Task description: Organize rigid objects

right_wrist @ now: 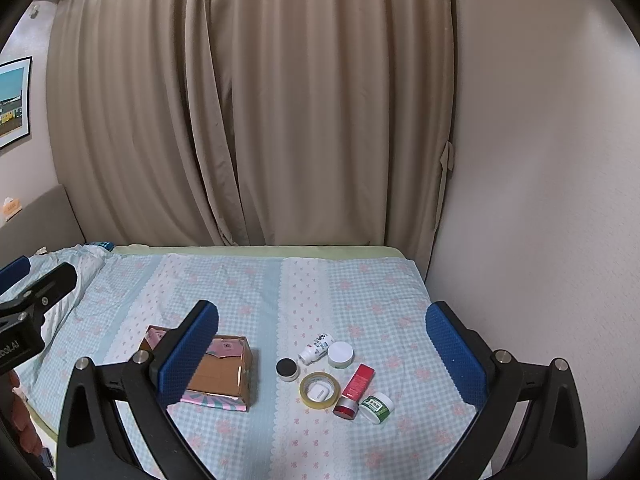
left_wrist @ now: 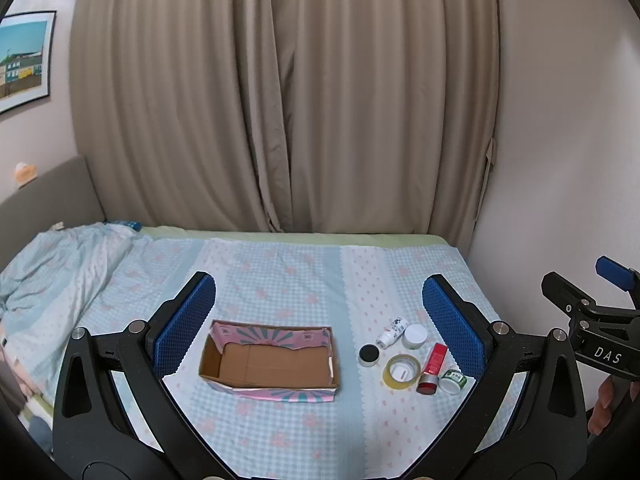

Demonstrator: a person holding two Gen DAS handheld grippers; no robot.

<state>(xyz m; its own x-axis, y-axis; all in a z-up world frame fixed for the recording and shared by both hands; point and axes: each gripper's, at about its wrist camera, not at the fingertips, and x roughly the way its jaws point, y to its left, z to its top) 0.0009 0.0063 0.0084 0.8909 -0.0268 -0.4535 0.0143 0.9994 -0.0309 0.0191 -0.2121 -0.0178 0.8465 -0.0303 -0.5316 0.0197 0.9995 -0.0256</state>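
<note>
Cardboard box (left_wrist: 270, 364) stands open and empty at the left on the bed (left_wrist: 280, 272), its mouth up, which I judge makes it the place where the small things should go. To its right they lie together in one cluster: a black-lidded jar (left_wrist: 368, 355), a white bottle (left_wrist: 393, 332) lying on its side, a white-lidded jar (left_wrist: 414, 336), a roll of yellowish tape (left_wrist: 401, 372) with a small white piece inside its ring, a red tube (left_wrist: 431, 368) with a silver collar, and a jar with a green label (left_wrist: 453, 381) tipped on its side. They are near the box but apart from it, so nothing is sorted yet.

The left gripper (left_wrist: 318, 332) is wide open and holds nothing, framing box and cluster from above. The right gripper (right_wrist: 322, 356) is also spread wide and empty, with the cluster between its fingers, probably ready for a first pick.

Letters "DAS" are readable on the right gripper body in the left view. The print on the green label and the white bottle is too small to read.
</note>
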